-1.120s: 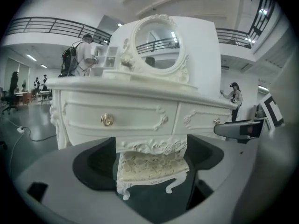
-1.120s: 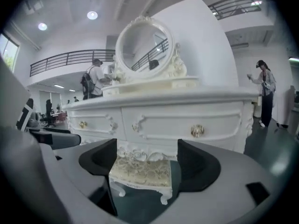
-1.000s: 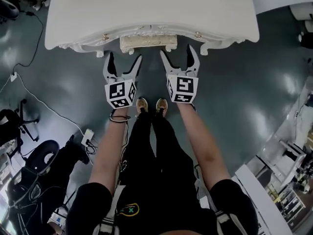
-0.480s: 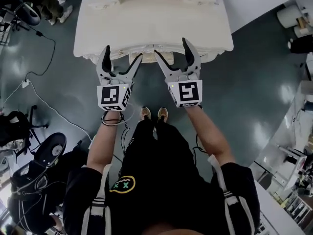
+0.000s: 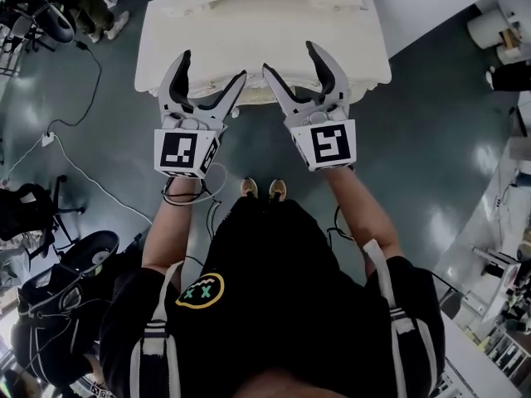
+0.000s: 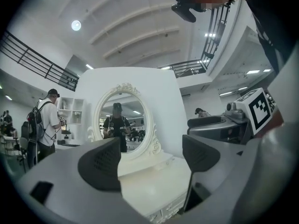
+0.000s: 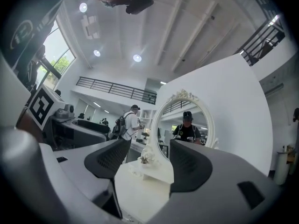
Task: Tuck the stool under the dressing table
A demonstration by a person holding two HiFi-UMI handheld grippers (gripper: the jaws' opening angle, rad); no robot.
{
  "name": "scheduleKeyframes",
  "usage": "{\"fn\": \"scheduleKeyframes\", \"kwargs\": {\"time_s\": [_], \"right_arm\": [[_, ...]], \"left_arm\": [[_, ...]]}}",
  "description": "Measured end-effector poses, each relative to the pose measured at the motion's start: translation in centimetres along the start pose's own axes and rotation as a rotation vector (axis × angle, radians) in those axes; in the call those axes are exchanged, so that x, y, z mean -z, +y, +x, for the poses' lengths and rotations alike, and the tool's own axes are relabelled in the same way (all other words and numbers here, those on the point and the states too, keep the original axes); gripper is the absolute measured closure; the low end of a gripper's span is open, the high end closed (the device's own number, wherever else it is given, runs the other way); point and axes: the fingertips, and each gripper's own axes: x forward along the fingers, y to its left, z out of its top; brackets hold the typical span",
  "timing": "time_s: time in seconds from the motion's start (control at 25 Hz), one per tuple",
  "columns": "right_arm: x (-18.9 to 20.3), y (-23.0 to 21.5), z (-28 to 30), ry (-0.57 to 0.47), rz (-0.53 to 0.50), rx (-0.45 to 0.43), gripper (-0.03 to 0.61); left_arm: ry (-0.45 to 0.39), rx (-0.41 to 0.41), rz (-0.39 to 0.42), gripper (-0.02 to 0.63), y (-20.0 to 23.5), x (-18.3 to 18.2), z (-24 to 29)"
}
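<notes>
Poised side by side over the white dressing table (image 5: 265, 23): left gripper (image 5: 211, 69) and right gripper (image 5: 290, 60), jaws spread open, empty.

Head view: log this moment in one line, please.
left tongs open, empty | right tongs open, empty | both above dressing table front edge | stool not visible

Dark, glossy floor (image 5: 431, 114) all round: the white dressing table (image 5: 265, 31) stands at the far side, a cable (image 5: 48, 139) trails at left, and the person's shoes (image 5: 263, 190) are planted near it.
</notes>
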Motion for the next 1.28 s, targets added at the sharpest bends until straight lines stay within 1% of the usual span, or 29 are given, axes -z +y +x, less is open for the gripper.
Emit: {"fn": "scheduleKeyframes", "kwargs": {"time_s": [0.04,0.12,0.2,0.28,0.32,0.36,0.48,0.64,0.76,0.96,1.16,1.28], "right_arm": [[-0.3,0.2,-0.3,-0.001,-0.002,-0.009,0.273],[-1.0,0.6,-0.9,-0.002,-0.007,-0.032,0.341],[-1.7,1.2,-1.4,-0.008,-0.009,-0.063,0.396],[-2.3,1.7,-1.9,-0.01,-0.007,-0.092,0.468],[-2.6,1.9,-2.1,-0.01,-0.006,-0.106,0.527],[-2.9,2.2,-2.3,-0.01,-0.006,-0.122,0.557],[-3.7,3.2,-2.8,-0.011,-0.013,-0.165,0.557],[-3.9,4.3,-3.0,-0.011,-0.021,-0.183,0.557],[-3.3,4.6,-3.3,0.002,-0.012,-0.19,0.557],[-2.5,4.7,-3.3,0.059,0.001,-0.206,0.558],[-2.3,4.7,-3.5,0.064,0.0,-0.202,0.558],[-2.3,4.8,-3.3,0.066,0.002,-0.2,0.558]], "left_arm": [[-0.002,0.018,0.004,0.213,-0.3,-0.5,-0.3],[-0.008,0.053,0.007,0.342,-1.0,-1.4,-1.0],[-0.009,0.086,-0.001,0.438,-1.3,-1.8,-1.6],[-0.001,0.119,-0.01,0.518,-1.5,-1.9,-2.0],[0.006,0.141,-0.015,0.557,-1.8,-1.9,-2.2],[0.013,0.164,-0.02,0.574,-2.1,-1.9,-2.4],[0.017,0.204,-0.042,0.588,-2.6,-2.2,-3.2],[0.01,0.216,-0.056,0.589,-2.7,-2.6,-3.8],[0.008,0.228,-0.045,0.591,-3.1,-2.8,-3.8],[0.013,0.235,-0.036,0.591,-3.3,-3.1,-3.6],[0.03,0.239,-0.045,0.591,-3.5,-2.1,-3.8],[0.028,0.235,-0.042,0.592,-3.4,-2.2,-3.9]]}}
